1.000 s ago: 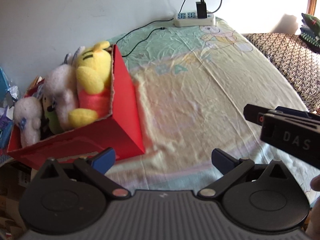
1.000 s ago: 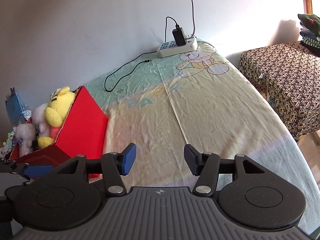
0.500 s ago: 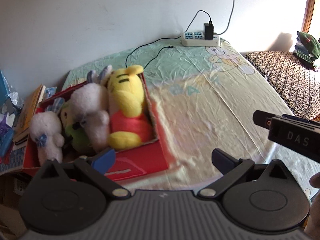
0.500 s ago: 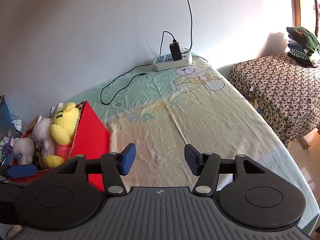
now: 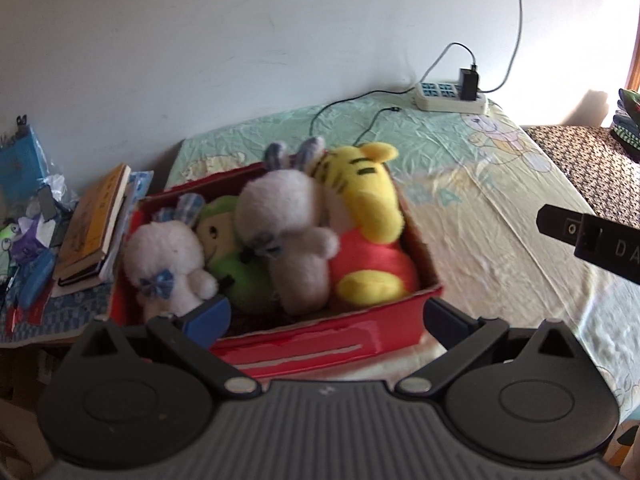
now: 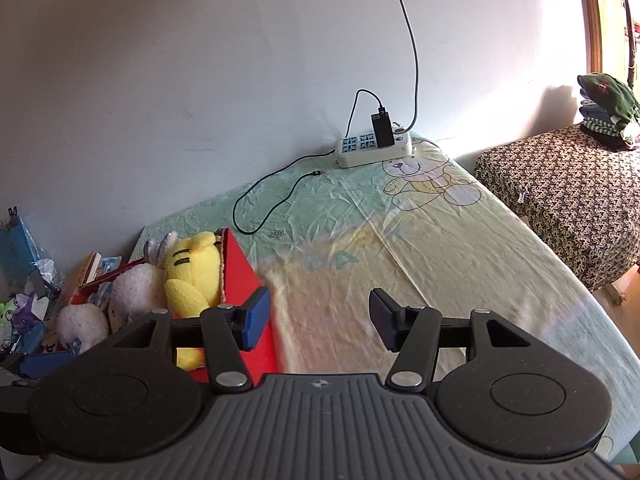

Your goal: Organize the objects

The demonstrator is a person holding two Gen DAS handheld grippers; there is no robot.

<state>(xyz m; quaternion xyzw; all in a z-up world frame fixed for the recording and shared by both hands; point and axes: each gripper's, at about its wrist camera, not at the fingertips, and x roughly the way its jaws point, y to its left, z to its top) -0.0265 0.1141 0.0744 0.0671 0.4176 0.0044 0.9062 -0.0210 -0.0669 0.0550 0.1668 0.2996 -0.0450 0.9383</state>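
Observation:
A red box sits at the left end of the bed and holds several plush toys: a yellow tiger, a grey-white rabbit, a green toy and a small white rabbit. My left gripper is open and empty, raised over the box's near wall. My right gripper is open and empty above the bedsheet, just right of the box; the tiger shows there too.
A power strip with a charger and cables lies at the bed's far edge by the wall. Books and clutter lie left of the box. A patterned table with folded clothes stands to the right.
Both grippers have risen and pulled back. The left view now looks down into the box, which lies flatter than a second ago. Both grippers stay open.

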